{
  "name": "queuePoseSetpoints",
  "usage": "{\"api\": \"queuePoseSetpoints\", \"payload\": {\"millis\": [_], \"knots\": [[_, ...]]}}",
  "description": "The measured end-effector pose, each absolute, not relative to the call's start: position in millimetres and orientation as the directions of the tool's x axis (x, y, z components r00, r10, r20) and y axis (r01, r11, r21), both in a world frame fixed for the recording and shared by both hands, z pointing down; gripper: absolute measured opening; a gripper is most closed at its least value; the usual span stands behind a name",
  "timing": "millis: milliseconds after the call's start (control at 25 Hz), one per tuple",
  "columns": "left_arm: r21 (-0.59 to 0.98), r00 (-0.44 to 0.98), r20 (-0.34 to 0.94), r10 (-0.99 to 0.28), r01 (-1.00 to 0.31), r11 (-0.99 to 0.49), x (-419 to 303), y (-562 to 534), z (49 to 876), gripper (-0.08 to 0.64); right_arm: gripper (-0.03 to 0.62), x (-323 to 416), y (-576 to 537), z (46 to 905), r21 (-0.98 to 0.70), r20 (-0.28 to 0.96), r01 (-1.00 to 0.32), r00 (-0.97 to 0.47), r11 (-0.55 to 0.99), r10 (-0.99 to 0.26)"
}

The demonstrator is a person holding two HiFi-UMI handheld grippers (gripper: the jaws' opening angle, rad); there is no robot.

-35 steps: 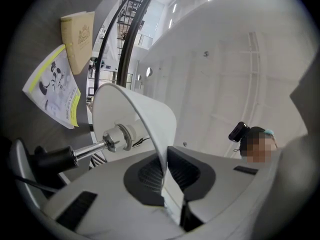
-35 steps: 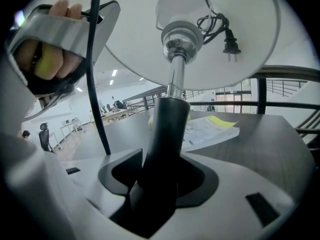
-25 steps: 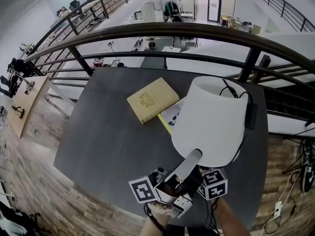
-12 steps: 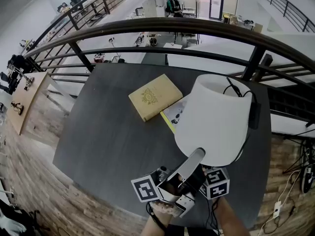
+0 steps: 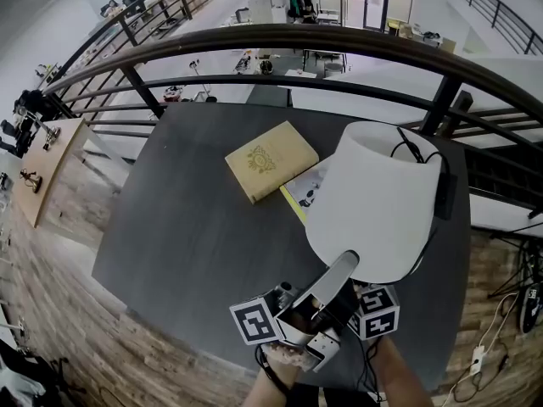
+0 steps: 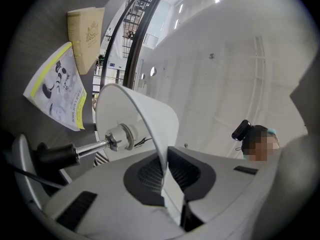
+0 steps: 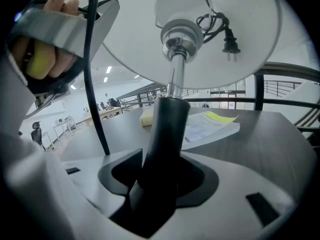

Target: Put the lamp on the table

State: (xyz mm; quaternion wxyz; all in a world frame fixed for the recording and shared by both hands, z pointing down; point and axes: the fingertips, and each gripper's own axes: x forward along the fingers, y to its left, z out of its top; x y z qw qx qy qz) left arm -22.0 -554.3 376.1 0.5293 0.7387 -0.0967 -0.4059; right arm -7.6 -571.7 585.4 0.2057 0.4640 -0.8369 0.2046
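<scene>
- The left gripper [image 6: 165,176] pinched the shade [image 6: 145,119] of the lamp [image 5: 373,197] at its rim.
- The right gripper [image 7: 157,184] was clamped on the lamp's black stem [image 7: 162,134].
- The lamp was held up over the right side of the table [image 5: 195,227], close to a booklet [image 5: 307,192] and a tan book [image 5: 270,159].

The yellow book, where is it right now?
In the head view the yellow book lies flat on the dark table near the railing, just left of the booklet and the white lampshade.
</scene>
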Motion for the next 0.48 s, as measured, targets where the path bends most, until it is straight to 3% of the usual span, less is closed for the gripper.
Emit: {"api": "queuePoseSetpoints", "payload": {"millis": [480], "knots": [[0.857, 0.633, -0.504, -0.588, 0.283, -0.431, -24.5, -549.0, 379.3, 0.034, 0.230, -8.0, -570.0, 585.9, -0.150, 0.516, -0.861, -0.487, 0.486, -0.704]]}}
